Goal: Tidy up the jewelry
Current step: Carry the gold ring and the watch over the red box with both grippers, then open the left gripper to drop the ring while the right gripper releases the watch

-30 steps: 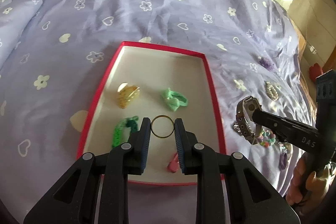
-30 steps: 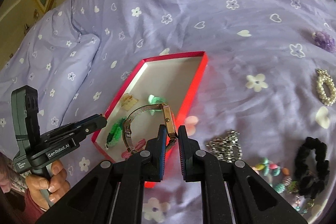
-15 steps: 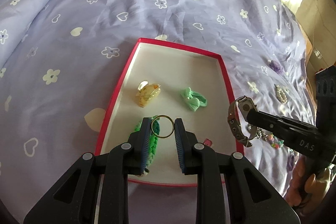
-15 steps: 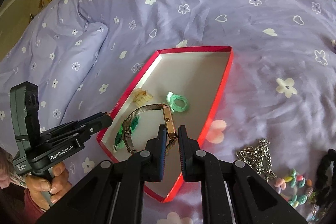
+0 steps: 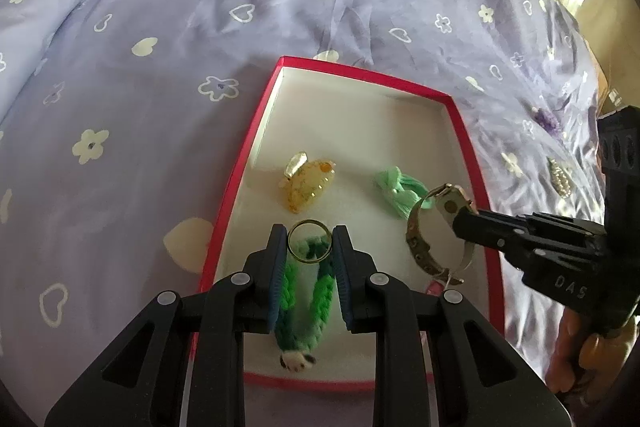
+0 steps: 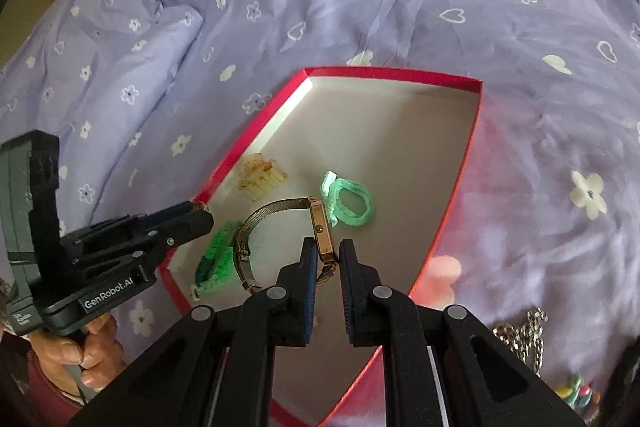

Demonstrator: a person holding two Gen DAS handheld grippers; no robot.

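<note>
Jewelry sorting stands midway as I guide both claws over the red-rimmed box [image 5: 256, 131], which sits on the lilac flowered bedspread [image 5: 160, 27] in the lower middle of each frame. My left gripper [image 5: 310, 247] is clamped on a thin gold ring [image 5: 309, 223], a plain metal hoop pinched edge to edge between the ribbed blue pads, held over the box's lower left part. My right gripper [image 6: 324, 263] is clenched on a gold wristwatch [image 6: 320, 231], gripping its rectangular case while the fine mesh strap curls free in a loop to the left.

Already lying on the box's white floor: a translucent amber claw clip [image 5: 306, 183], glossy and toothed; a mint-green fabric hair tie [image 5: 400, 189], soft and bunched; a braided green band [image 5: 320, 295], knitted-looking; and a small pink piece, mostly hidden behind the watch in the left view.

By my reading, the ring and watch are not yet set down. More remains outside the box: a silver chain [image 6: 520, 331] and pastel beads [image 6: 576, 391] at the right view's lower right, plus a pearl piece [image 5: 560, 177] and a purple piece [image 5: 546, 117] at the left view's right edge.
</note>
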